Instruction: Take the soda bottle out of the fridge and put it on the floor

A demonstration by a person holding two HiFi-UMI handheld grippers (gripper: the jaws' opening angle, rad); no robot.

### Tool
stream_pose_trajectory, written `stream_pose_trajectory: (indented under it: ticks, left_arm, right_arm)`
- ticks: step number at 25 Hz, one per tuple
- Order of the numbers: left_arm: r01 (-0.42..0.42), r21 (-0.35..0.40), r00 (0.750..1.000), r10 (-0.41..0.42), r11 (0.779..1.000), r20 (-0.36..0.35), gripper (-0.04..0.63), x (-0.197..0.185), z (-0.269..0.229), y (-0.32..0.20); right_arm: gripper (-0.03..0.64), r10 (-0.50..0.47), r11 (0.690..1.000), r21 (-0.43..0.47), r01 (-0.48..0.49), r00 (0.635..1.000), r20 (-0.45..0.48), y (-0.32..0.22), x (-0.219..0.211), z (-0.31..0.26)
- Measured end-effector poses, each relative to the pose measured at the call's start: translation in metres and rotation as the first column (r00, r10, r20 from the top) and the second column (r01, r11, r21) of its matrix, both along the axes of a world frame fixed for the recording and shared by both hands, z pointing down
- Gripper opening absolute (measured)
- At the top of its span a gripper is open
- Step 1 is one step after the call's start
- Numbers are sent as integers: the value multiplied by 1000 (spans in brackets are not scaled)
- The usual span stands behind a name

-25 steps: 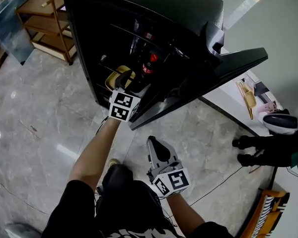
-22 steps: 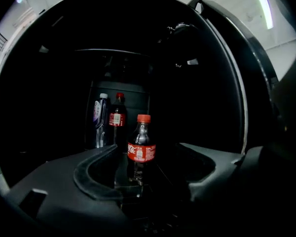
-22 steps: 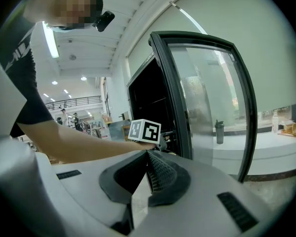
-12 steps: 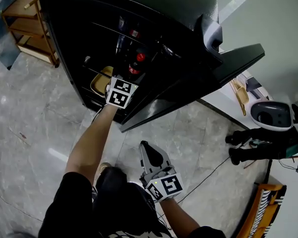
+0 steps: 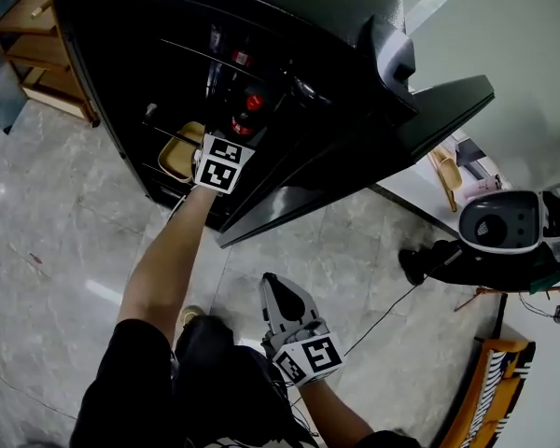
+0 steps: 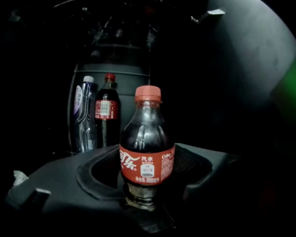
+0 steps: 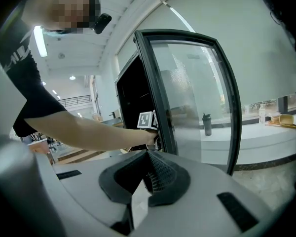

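The left gripper (image 6: 147, 179) has been advanced into the fridge (image 5: 336, 26), its jaws narrowed around but not clamped on the shelved soda bottle (image 6: 147, 132), so gripping is judged next; the right gripper (image 7: 147, 174) is held with jaws together, empty.

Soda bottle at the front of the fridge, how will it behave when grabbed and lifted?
The soda bottle looks nearly full of dark liquid, so probably heavy for its size. Tall on a narrow base, it could tip if pushed high. Its smooth plastic may be slippery.
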State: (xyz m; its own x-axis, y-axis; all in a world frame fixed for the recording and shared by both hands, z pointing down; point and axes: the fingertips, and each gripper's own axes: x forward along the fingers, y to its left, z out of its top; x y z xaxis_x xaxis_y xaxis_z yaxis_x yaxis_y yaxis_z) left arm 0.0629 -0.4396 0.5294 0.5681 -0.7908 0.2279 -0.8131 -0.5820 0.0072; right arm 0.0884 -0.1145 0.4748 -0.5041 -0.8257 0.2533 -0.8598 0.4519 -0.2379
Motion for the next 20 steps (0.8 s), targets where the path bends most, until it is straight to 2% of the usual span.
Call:
stream_pose_trajectory:
  ticks: [11, 20]
  left_arm:
    - [1, 15, 1000, -1, 1000, -9, 307, -4, -3, 14]
    - [25, 29, 999, -24, 999, -36, 307, -49, -27, 68]
  right_arm:
    - [23, -14, 1000, 7, 14, 1000, -10, 0, 2, 11]
    - [23, -58, 998, 23, 58, 998, -19, -3, -1, 22]
